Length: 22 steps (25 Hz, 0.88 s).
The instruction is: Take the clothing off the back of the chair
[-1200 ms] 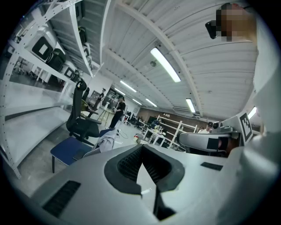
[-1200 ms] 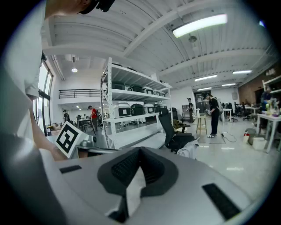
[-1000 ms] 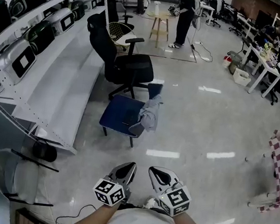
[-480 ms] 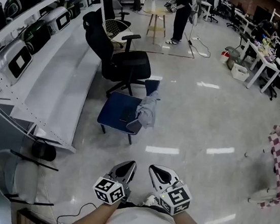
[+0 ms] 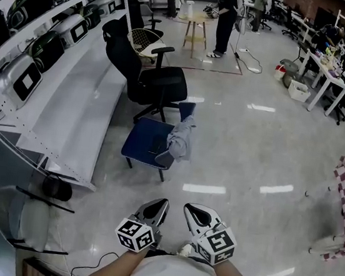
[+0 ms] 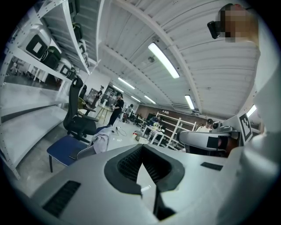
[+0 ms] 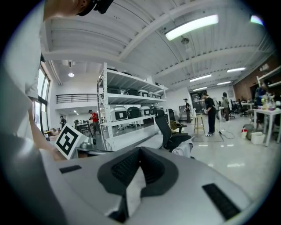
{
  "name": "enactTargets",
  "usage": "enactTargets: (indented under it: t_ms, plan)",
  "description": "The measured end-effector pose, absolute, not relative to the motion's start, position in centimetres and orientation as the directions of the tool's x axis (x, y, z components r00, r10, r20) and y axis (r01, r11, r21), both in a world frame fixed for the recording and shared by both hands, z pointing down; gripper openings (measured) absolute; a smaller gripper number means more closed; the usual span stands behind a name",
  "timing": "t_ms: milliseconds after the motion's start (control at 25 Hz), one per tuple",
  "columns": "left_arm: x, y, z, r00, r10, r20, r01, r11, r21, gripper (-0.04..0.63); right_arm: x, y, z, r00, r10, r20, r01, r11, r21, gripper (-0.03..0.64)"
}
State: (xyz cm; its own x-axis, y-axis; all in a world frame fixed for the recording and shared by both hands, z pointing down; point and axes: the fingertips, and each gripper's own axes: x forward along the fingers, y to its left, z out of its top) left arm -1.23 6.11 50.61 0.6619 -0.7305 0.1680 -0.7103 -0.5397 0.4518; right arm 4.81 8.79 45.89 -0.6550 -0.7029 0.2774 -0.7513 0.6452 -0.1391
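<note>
While grey clothing (image 5: 182,139) is draped over the back of the blue chair (image 5: 145,142), the left hand-held gripper (image 5: 160,204) and right hand-held gripper (image 5: 190,211) are held well apart from it, jaws together, empty

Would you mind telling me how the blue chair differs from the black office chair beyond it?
The blue chair is low, on straight legs; the black office chair is taller, with armrests. Grey clothing drapes the blue chair's back; the black one's is bare. Both stand unoccupied.
</note>
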Motion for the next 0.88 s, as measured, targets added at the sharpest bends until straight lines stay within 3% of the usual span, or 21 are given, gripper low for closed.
enactTargets:
  t_ms: [520, 880]
  plan:
    - [2.8, 7.1, 51.9, 0.633, -0.748, 0.199, -0.741, -0.510, 0.437, 0.009, 8.1, 9.1, 47.4, -0.708, -0.655, 0.264, -0.704, 0.686, -0.185, 0.017]
    - [1.5, 7.0, 52.3, 0.572, -0.790, 0.223, -0.785, -0.447, 0.430, 0.009, 6.6, 8.8, 47.2, -0.767, -0.590, 0.253, -0.638, 0.746, -0.193, 0.017]
